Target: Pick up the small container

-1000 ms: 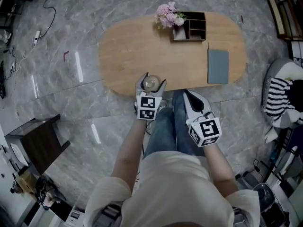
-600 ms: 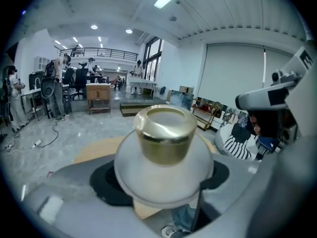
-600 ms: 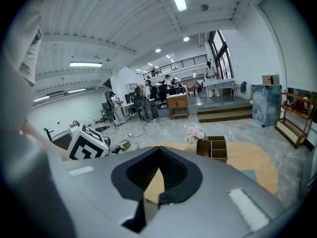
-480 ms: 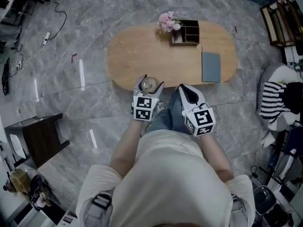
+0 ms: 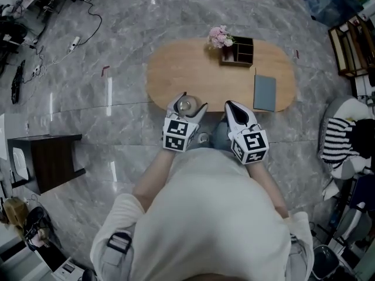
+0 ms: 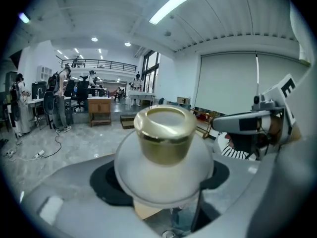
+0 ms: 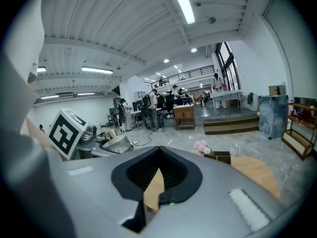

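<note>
Two grippers, one of them loaded.
Our left gripper (image 5: 188,103) is clamped on the small container (image 6: 165,138) at the table's (image 5: 187,69) near edge; our right gripper (image 5: 230,107) has its jaws together, empty.

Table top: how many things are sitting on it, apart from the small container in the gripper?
3: pink flowers at the far edge, a wooden organiser beside them, and a grey notebook at the right end. None looks hidden.
</note>
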Tool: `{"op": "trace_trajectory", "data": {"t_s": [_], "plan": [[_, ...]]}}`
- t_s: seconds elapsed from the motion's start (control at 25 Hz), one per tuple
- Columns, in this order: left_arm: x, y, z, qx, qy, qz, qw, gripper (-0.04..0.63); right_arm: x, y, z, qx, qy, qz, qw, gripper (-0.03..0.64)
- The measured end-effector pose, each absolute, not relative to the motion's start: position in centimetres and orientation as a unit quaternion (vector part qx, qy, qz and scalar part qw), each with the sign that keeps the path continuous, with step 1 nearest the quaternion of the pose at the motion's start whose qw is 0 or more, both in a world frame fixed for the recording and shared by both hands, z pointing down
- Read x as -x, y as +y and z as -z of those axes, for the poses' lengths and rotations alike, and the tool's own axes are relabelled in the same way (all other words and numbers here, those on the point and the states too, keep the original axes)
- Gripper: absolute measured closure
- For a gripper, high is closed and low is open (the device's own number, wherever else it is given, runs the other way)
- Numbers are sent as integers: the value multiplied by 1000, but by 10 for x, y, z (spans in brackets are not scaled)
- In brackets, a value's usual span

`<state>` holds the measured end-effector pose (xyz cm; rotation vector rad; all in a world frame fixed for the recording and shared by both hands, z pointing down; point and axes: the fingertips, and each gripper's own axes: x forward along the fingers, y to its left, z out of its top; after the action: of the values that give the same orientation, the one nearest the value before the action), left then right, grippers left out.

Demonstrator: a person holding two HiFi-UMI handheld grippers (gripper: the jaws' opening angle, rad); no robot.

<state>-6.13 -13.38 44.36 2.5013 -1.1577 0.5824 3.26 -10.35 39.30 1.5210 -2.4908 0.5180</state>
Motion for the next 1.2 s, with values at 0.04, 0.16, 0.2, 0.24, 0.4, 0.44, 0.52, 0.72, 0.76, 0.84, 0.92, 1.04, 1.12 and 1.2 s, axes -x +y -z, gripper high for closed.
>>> {"op": "trace_trajectory", "data": {"t_s": [0.04, 0.16, 0.2, 0.24, 0.4, 0.44, 0.52, 0.72, 0.76, 0.84, 0.92, 1.04, 1.12, 1.2], "plan": [[64, -133, -440, -876, -408, -204, 159, 252, -31, -104, -391, -509, -839, -172, 86, 618], [70, -129, -433, -873, -415, -196, 162, 252, -31, -105, -384, -504, -844, -162, 84, 618], [71, -127, -431, -873, -417, -192, 164, 252, -32, -105, -382, -503, -846, -158, 84, 618], [73, -126, -430, -873, -419, -189, 165, 252, -32, -106, -380, -502, -847, -153, 83, 618], [82, -120, -425, -870, -427, -185, 162, 252, -30, -106, -376, -502, -849, -147, 76, 618], [83, -119, -425, -870, -429, -184, 161, 252, -29, -106, -375, -503, -849, -147, 74, 618], [85, -117, -425, -869, -431, -182, 160, 252, -28, -105, -375, -503, -849, -147, 73, 618], [86, -117, -423, -870, -431, -179, 160, 252, -25, -104, -375, -505, -848, -137, 80, 618], [86, -117, -423, -870, -431, -178, 161, 252, -25, -104, -375, -508, -847, -134, 84, 620], [87, -119, -423, -869, -433, -176, 161, 252, -26, -104, -377, -512, -844, -132, 87, 620], [88, -120, -423, -869, -433, -176, 161, 252, -27, -104, -379, -515, -842, -136, 86, 620], [90, -121, -423, -869, -434, -176, 159, 252, -26, -105, -380, -515, -841, -140, 86, 620], [92, -122, -423, -868, -437, -176, 159, 252, -25, -105, -380, -513, -842, -142, 85, 620], [94, -123, -423, -866, -440, -176, 161, 252, -24, -106, -381, -512, -842, -145, 85, 620]]}}
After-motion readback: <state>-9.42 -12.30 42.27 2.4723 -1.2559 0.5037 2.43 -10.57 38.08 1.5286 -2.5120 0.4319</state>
